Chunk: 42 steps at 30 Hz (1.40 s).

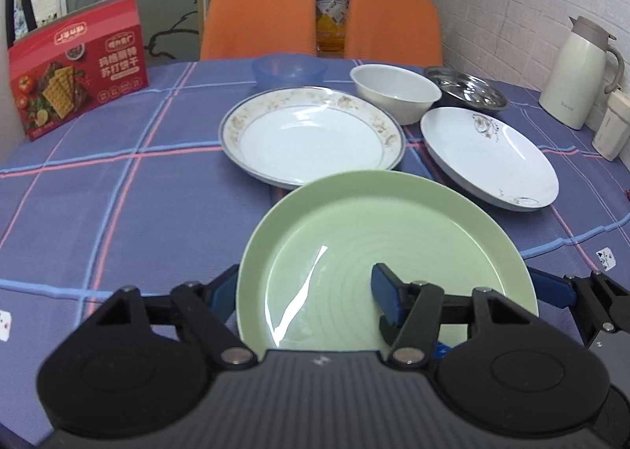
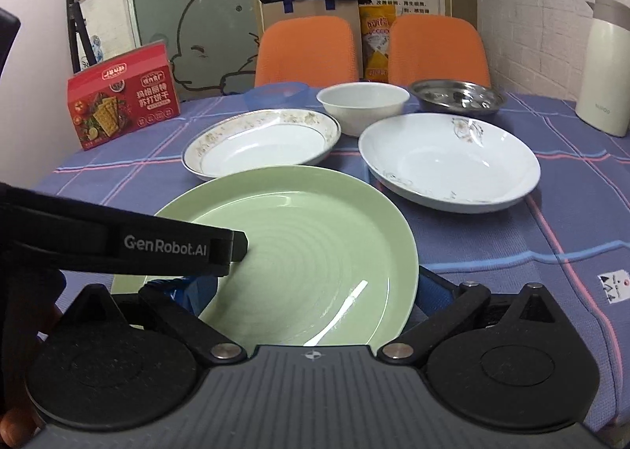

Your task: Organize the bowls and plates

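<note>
A pale green plate point(image 1: 354, 236) point(image 2: 299, 236) hangs a little above the checked tablecloth, its far rim overlapping a floral-rimmed plate point(image 1: 311, 134). My left gripper point(image 1: 303, 289) is shut on its left rim, one finger on the inner face and the other hidden behind the edge. My right gripper point(image 2: 313, 287) is shut on its right rim in the same way. Behind stand a white plate with a flower sprig point(image 1: 488, 157), a white bowl point(image 1: 393, 94), a blue plastic bowl point(image 1: 289, 71) and a steel dish point(image 1: 468, 88).
A red cracker box point(image 1: 78, 67) stands at the table's far left. A cream jug point(image 1: 579, 71) and a white cup point(image 1: 610, 130) stand at the far right by the wall. Two orange chairs point(image 1: 258, 19) face the far edge.
</note>
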### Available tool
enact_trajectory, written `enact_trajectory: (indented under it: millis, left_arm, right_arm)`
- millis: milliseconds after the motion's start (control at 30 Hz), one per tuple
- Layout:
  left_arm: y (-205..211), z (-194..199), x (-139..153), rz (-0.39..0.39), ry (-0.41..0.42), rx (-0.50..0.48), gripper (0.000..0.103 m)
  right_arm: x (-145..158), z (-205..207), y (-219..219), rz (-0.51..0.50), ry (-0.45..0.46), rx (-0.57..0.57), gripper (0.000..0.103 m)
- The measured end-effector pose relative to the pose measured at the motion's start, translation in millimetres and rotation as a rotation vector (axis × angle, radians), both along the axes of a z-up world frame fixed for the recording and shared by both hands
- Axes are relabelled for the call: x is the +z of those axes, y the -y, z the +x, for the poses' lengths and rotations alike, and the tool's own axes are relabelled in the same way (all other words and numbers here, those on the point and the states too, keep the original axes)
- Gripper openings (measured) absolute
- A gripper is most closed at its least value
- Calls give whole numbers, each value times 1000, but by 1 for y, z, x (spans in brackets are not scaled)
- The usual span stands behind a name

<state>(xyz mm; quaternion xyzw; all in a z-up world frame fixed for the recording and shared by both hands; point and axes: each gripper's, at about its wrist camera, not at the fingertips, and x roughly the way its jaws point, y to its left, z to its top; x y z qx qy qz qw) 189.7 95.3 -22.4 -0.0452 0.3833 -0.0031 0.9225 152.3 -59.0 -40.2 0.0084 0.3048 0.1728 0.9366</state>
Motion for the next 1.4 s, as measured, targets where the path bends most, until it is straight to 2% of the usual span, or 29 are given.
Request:
enact_trajectory:
  millis: [267,400,467,600,700,833,967,1133,1267,1400]
  left_arm:
    - [-64,-16,-10,-14,-25,146,60]
    - [-79,-4,-20,-54,-40,147,60]
    - [-75,-1,-24,-25,-19,137,62]
    - [-81,-4,-22,-57,-10,110,92]
    - [-97,-9,-10,-80,49,146,99]
    - [-115,3,9,-81,101,181,101]
    - [-122,35,21,-84,96,154,101]
    - [-121,88,22,-57,59,111,101]
    - [-122,123,17,-76,20,103,101]
    - [-125,139,12,-65,11,112,101]
  right_arm:
    - [-2,-1,-56,8,-32,139,91]
    - [-5,5,-79,-5,-37,179,91]
    - [-7,9,-83,-16,-43,181,91]
    - [-12,11,-83,-54,-58,205,91]
    - [-6,11,-69,-44,-84,235,89]
    - [15,20,-32,26,-65,139,90]
    - [34,46,-18,17,-22,99,90]
    - [49,101,-15,11,20,109,90]
    - [44,149,-22,-7,-16,132,90]
    - [25,181,-32,-28,-93,163,90]
